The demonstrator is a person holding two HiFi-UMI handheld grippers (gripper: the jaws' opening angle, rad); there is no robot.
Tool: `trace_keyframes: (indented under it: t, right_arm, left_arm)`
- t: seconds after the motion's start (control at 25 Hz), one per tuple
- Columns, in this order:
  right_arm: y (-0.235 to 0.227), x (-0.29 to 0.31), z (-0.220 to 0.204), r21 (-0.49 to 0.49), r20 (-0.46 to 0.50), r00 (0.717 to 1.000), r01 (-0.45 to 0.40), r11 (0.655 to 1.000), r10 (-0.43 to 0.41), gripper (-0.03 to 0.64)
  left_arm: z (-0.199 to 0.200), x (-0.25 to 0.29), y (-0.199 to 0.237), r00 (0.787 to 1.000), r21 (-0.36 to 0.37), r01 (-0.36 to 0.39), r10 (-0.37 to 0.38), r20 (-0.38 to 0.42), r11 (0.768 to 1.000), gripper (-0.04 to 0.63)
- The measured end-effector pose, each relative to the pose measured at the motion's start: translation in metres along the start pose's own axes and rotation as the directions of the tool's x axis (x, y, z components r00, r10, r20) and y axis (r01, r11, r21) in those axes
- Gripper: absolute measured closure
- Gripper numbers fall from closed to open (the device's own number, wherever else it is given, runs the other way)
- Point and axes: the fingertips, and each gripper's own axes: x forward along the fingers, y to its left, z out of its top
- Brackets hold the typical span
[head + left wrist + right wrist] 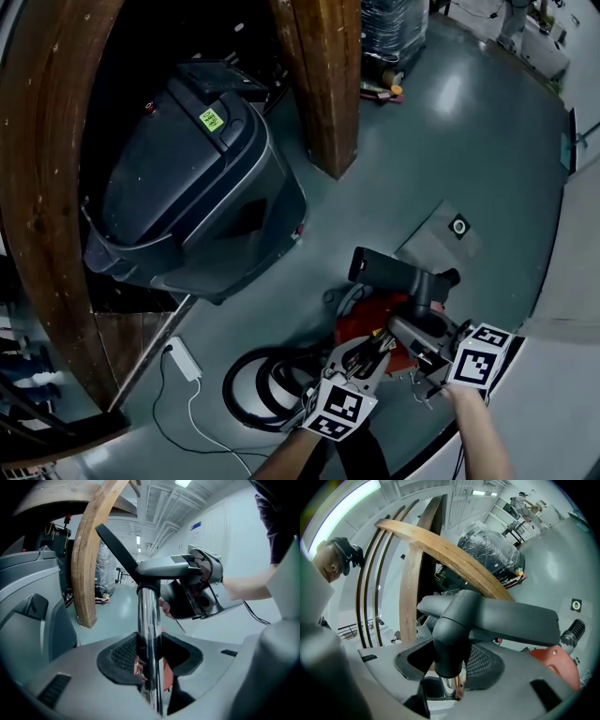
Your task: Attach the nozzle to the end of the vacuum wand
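In the head view the dark grey floor nozzle (398, 273) hangs over the floor, its neck pointing down toward my grippers. My left gripper (370, 353) is shut on the chrome vacuum wand (149, 634), which runs up between the jaws to the nozzle's neck (151, 570). My right gripper (424, 343) is shut on the nozzle's neck (451, 641). Just below the neck's collar the chrome wand end (449, 684) shows. The nozzle head (513, 620) stretches to the right above the right gripper's jaws. The left gripper view also shows the right gripper (199, 590) and the hand holding it.
A red vacuum body (359, 328) and a coiled black hose (255, 386) lie on the floor under my hands. A large dark grey machine (187, 187) stands at the left among wooden beams (323, 84). A white power adapter (184, 359) and cable lie near the hose.
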Motion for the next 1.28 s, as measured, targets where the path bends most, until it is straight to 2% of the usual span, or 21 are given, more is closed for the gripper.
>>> trace_keyframes:
  t: [0.2,0.36,0.44,0.52,0.56,0.72,0.76,0.88,0.92,1.08,1.12,1.24,1.28]
  right_arm:
    - [0.004,0.005,-0.002,-0.077,-0.109,0.994,0.014,0.997,-0.022,0.434]
    - [0.007,0.009,-0.007,-0.17,-0.216,0.975,0.018,0.985,-0.055,0.434]
    - [0.006,0.012,-0.009,-0.125,-0.253,0.967,0.001,0.992,-0.033,0.434]
    - [0.004,0.016,-0.01,-0.047,-0.249,0.969,-0.01,0.999,-0.002,0.434]
    - [0.003,0.017,-0.011,-0.044,-0.241,0.971,-0.003,0.999,-0.008,0.434]
    - [0.003,0.019,-0.015,-0.14,-0.216,0.974,0.038,0.989,-0.068,0.434]
    - [0.002,0.02,-0.014,-0.127,-0.213,0.975,0.036,0.991,-0.062,0.436]
    - [0.0,0.023,-0.014,-0.003,-0.217,0.976,0.007,1.0,-0.007,0.436]
    - [-0.001,0.024,-0.015,0.002,-0.219,0.976,0.009,1.0,-0.009,0.436]
    - [0.0,0.023,-0.018,-0.16,-0.201,0.974,0.071,0.985,-0.102,0.436]
    - [0.0,0.023,-0.019,-0.148,-0.194,0.976,0.073,0.986,-0.102,0.436]
    - [-0.005,0.023,-0.024,-0.035,-0.193,0.979,0.058,0.998,-0.064,0.436]
    - [-0.007,0.023,-0.027,-0.029,-0.202,0.977,0.064,0.997,-0.069,0.436]
  left_arm:
    - [-0.001,0.0,0.0,1.0,0.013,0.011,-0.011,-0.012,1.0,0.443]
    - [-0.002,0.001,-0.003,0.999,0.028,0.029,-0.028,-0.034,0.999,0.442]
    - [-0.003,0.0,-0.003,0.999,0.032,0.03,-0.029,-0.028,0.999,0.442]
    - [-0.004,-0.001,-0.001,0.999,0.011,0.024,-0.023,-0.022,1.0,0.443]
    - [-0.006,0.0,0.0,0.999,0.003,0.023,-0.023,-0.027,1.0,0.443]
    - [-0.009,0.002,0.005,0.999,-0.002,0.013,-0.013,-0.042,1.0,0.443]
    - [-0.008,0.001,0.006,0.999,-0.002,0.008,-0.008,-0.04,1.0,0.443]
    - [-0.008,-0.001,0.007,0.999,0.002,0.002,-0.002,-0.037,1.0,0.445]
    - [-0.009,0.0,0.007,0.999,0.002,0.002,-0.002,-0.042,1.0,0.445]
    - [-0.011,0.004,0.009,0.999,-0.006,-0.007,0.006,-0.054,1.0,0.445]
    - [-0.01,0.003,0.01,0.999,-0.007,-0.011,0.01,-0.047,1.0,0.445]
    - [-0.013,0.004,0.008,0.999,-0.005,-0.015,0.015,-0.048,1.0,0.445]
    - [-0.016,0.005,0.008,0.998,-0.003,-0.013,0.013,-0.057,1.0,0.445]
